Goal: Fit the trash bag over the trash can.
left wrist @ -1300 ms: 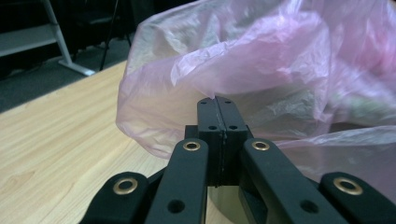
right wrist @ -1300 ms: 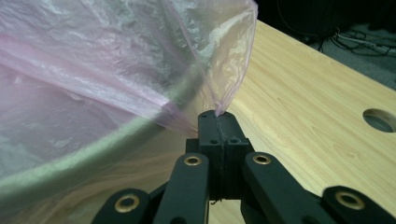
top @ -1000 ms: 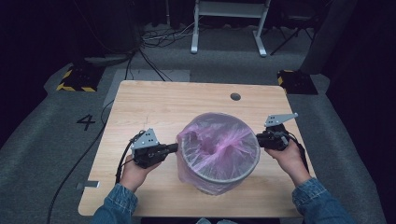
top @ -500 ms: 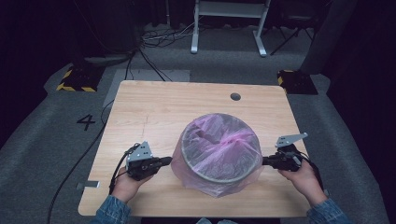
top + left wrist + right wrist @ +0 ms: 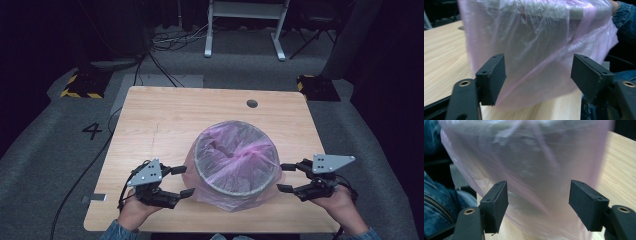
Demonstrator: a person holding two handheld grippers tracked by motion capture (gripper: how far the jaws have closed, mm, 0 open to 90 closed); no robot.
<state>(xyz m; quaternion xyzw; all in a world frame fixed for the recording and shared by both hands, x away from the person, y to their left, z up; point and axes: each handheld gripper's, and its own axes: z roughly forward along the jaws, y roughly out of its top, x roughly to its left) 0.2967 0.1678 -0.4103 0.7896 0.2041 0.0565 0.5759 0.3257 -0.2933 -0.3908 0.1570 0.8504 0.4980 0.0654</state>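
Already the thin pink plastic liner (image 5: 220,197) is draped over the round grey bin (image 5: 235,160); both grippers' jaws have just been opening, nothing held between them, only tidying seemingly left.

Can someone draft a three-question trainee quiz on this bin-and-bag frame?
1. True or false: the translucent pink plastic bag lines the round grey bin.
2. The left gripper has its jaws: A) open, B) shut on the bag, C) shut on the rim.
3. Where does the right gripper sit relative to the bin?

Key:
1. True; it is folded over the rim.
2. A.
3. Beside it, on the person's right, jaws open, apart from it, above the light wooden table.
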